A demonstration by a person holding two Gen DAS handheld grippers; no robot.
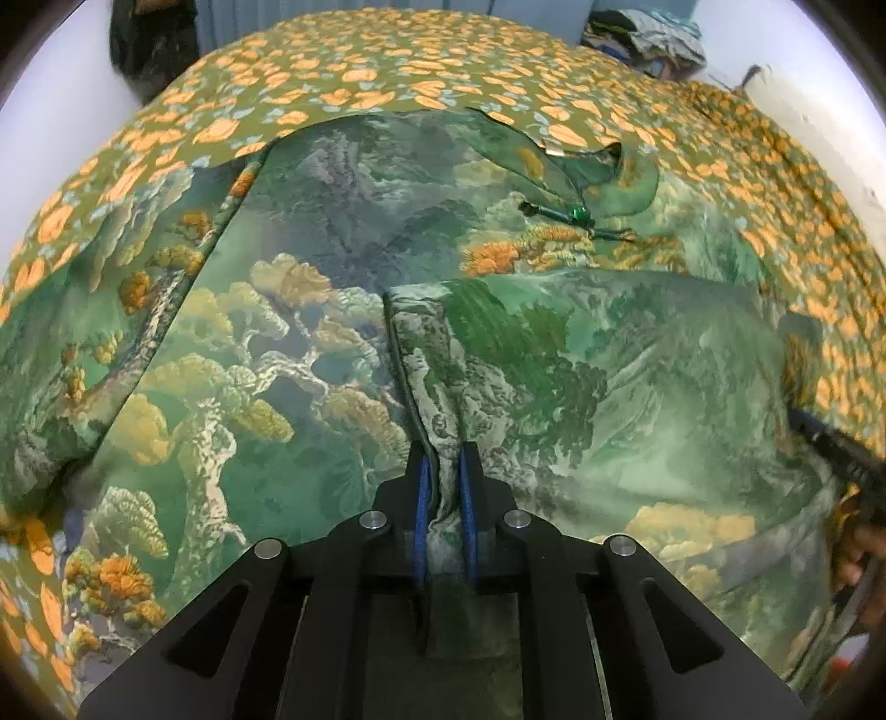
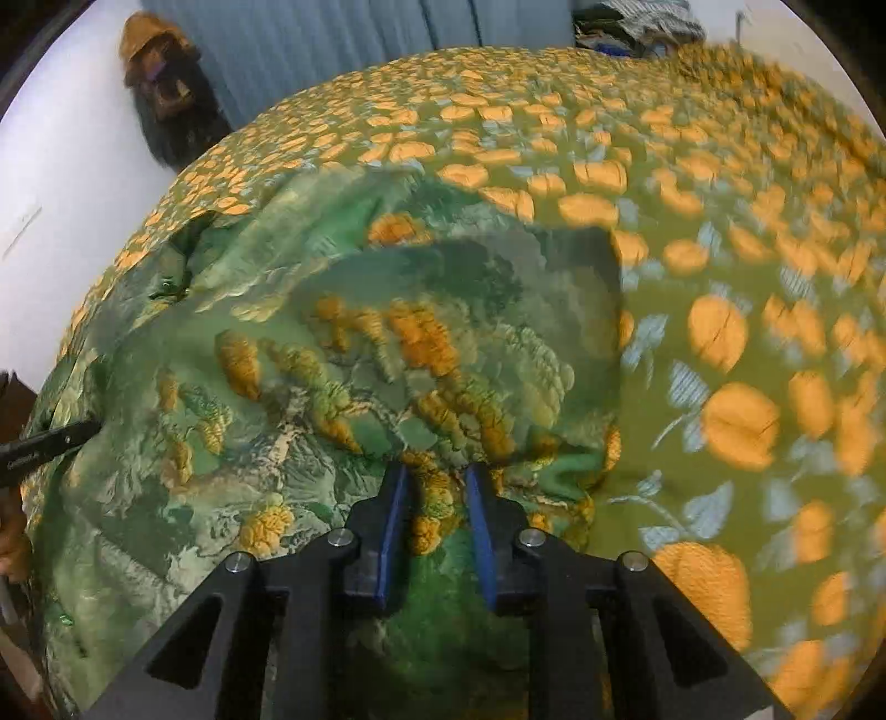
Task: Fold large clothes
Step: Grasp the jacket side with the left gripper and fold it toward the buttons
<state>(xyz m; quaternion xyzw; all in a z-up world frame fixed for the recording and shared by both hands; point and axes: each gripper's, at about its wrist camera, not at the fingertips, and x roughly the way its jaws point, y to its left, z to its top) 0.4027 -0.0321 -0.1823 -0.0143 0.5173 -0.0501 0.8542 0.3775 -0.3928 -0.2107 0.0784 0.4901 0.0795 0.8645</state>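
Observation:
A large green garment [image 1: 332,332] printed with trees and mountains lies spread on a bed. Its right part is folded over, with the fold edge [image 1: 404,354] running down into my left gripper [image 1: 443,459], which is shut on that edge. In the right wrist view the same garment [image 2: 360,360] shows orange tree prints, and its near edge is bunched between the blue pads of my right gripper [image 2: 437,482], which pinches it. Each gripper shows at the edge of the other's view: the right one [image 1: 830,443], the left one [image 2: 50,443]. A green-beaded neck tie [image 1: 578,213] lies by the collar.
The bed carries an olive sheet with orange flowers [image 2: 720,277] that reaches past the garment on all sides. White walls flank the bed. A pile of clothes [image 1: 648,39] sits at the far right, and a dark hanging item [image 2: 160,88] is beside blue curtains [image 2: 332,50].

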